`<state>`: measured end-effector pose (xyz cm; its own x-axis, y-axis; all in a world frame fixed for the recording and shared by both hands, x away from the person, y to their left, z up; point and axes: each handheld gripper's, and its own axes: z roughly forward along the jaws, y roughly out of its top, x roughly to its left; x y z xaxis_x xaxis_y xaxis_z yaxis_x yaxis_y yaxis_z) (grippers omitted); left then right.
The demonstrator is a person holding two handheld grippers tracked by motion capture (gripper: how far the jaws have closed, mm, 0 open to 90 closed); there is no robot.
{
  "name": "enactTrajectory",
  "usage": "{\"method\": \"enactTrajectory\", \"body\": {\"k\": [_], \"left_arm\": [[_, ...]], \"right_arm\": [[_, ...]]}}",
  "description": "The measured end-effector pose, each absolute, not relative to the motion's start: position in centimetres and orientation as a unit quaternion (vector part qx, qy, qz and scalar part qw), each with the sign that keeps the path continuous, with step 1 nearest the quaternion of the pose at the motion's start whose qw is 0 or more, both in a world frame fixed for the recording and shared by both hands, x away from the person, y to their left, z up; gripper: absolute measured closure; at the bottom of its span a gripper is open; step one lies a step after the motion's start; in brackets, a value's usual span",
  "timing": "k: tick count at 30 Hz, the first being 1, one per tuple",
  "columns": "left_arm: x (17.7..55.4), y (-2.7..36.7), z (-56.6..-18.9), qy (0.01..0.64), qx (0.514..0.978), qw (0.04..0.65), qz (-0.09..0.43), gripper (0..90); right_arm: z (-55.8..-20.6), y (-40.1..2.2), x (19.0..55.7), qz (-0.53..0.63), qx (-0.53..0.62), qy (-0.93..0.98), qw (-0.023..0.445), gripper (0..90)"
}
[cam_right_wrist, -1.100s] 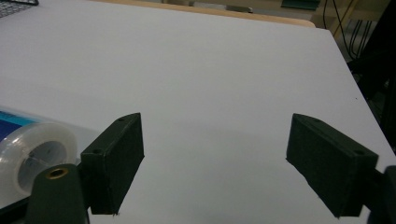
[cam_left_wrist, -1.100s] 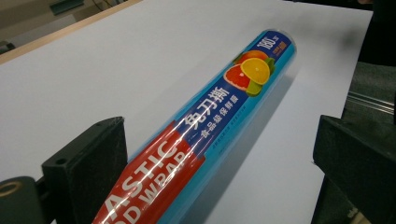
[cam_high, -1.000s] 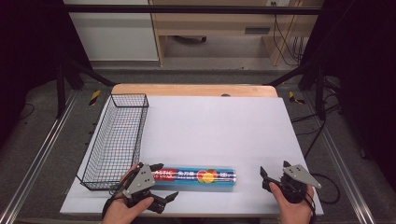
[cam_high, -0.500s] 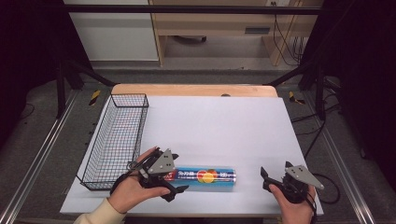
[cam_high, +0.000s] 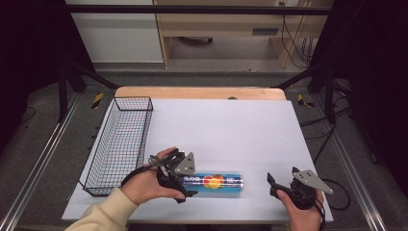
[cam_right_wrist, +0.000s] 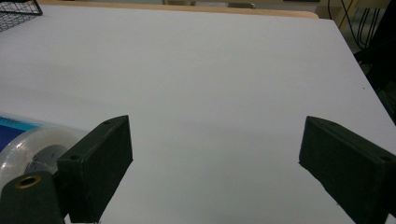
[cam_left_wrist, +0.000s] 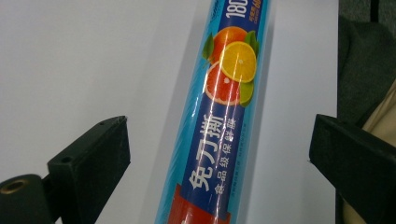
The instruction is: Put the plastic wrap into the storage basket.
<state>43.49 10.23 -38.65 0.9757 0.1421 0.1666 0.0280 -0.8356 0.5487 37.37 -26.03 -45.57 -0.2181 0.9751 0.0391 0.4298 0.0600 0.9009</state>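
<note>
Between the black left claw [cam_left_wrist: 219, 154] jaws lies a blue roll [cam_left_wrist: 219, 140] with white lettering, orange and yellow citrus slices, green leaves and a red band. The counter [cam_high: 231, 125] beneath is white; the basket [cam_high: 120, 139] beside it is black.

From above we face the table [cam_high: 269, 125]; both gripper views sit low and close, sharing the roll [cam_left_wrist: 219, 121].

Left gripper [cam_high: 185, 185] has just been closing, jaws wide apart — right gripper [cam_high: 281, 185] rests gaping, tilted leftward.
</note>
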Motion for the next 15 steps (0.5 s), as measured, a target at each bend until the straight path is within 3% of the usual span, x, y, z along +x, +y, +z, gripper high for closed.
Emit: {"method": "enactTrajectory", "body": {"k": [6,15], "left_arm": [[43.83,9.55,-39.45,0.039,0.963,0.254,0.076,6.6],[44.31,9.39,-39.74,0.029,0.972,0.218,0.086,7.0]], "right_arm": [[-45.64,-26.02,37.46,0.425,0.537,0.656,0.317,10.0],[-45.68,-26.01,37.49,0.428,0.536,0.657,0.313,10.1]]}}
